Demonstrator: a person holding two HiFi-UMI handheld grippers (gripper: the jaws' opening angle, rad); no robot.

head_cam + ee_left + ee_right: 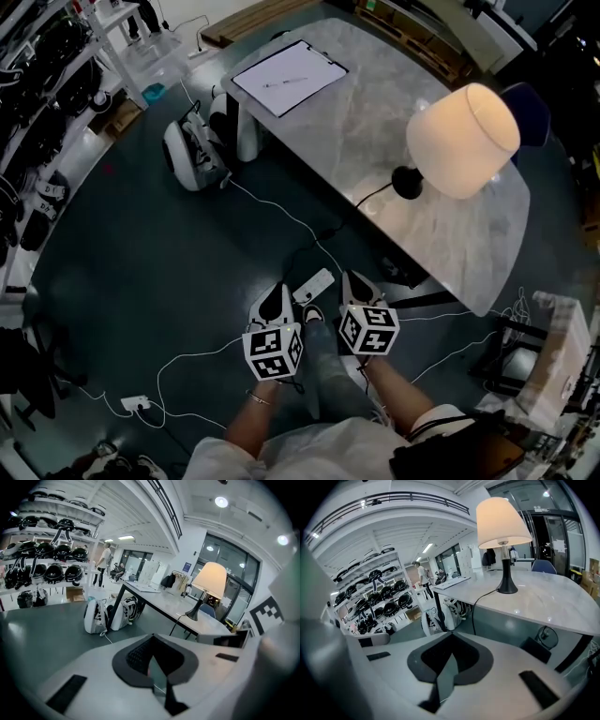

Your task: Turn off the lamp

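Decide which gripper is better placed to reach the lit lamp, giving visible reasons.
Probably the right gripper: it sits nearer the lamp than the left gripper does. Both are shut, empty.

lamp (464,139): cream shade, black base | table (375,103): grey marbled | floor (112,281): dark teal | backpack (192,155): white, black

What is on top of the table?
A lit lamp near one end and a clipboard at the other. From above, the shade covers the lamp's stem; no switch shows.

Tabletop (375,122) lies bare at 10 o'clock of the lamp (462,139); cables (281,214) and 2 bags (192,155) clutter the floor (122,272) at 11 o'clock.
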